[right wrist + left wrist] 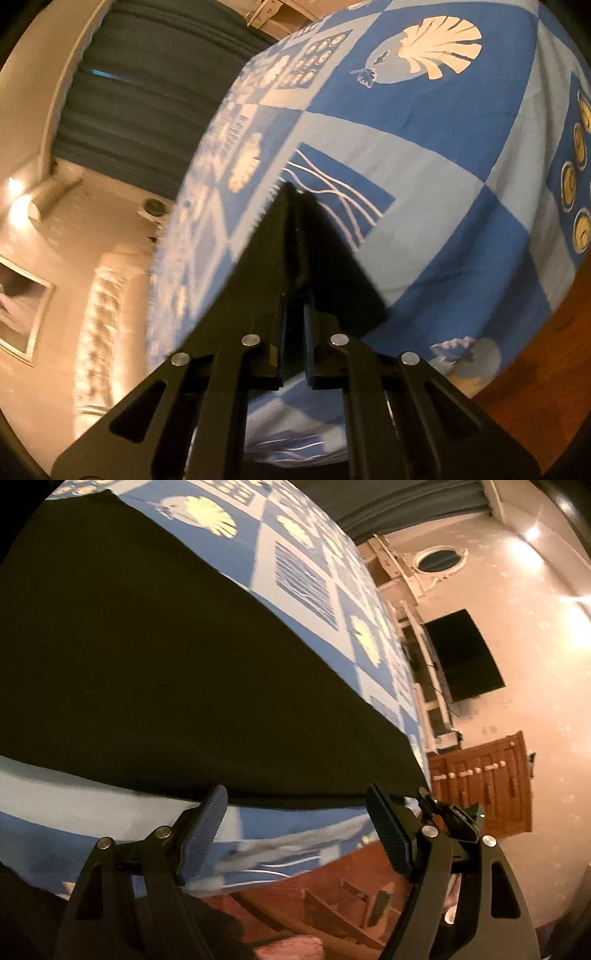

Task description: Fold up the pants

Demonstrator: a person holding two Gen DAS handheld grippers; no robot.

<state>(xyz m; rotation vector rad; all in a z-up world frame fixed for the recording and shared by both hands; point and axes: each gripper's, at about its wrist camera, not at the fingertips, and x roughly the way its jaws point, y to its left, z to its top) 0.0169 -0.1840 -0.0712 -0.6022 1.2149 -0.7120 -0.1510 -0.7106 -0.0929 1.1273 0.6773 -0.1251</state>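
The black pants (155, 672) lie flat on a bed with a blue patterned sheet (306, 576). In the left wrist view my left gripper (295, 794) is open, its ribbed pads just short of the pants' near edge. In the right wrist view my right gripper (293, 258) is shut on a fold of the black pants fabric (332, 266), held above the blue sheet (424, 147). The rest of the pants is out of sight in that view.
A wooden bed frame and floor (332, 897) lie below the bed's edge. A dark TV (465, 653) and a wooden cabinet (484, 779) stand by the wall. Dark curtains (147, 92) and a picture frame (22, 310) lie beyond the bed.
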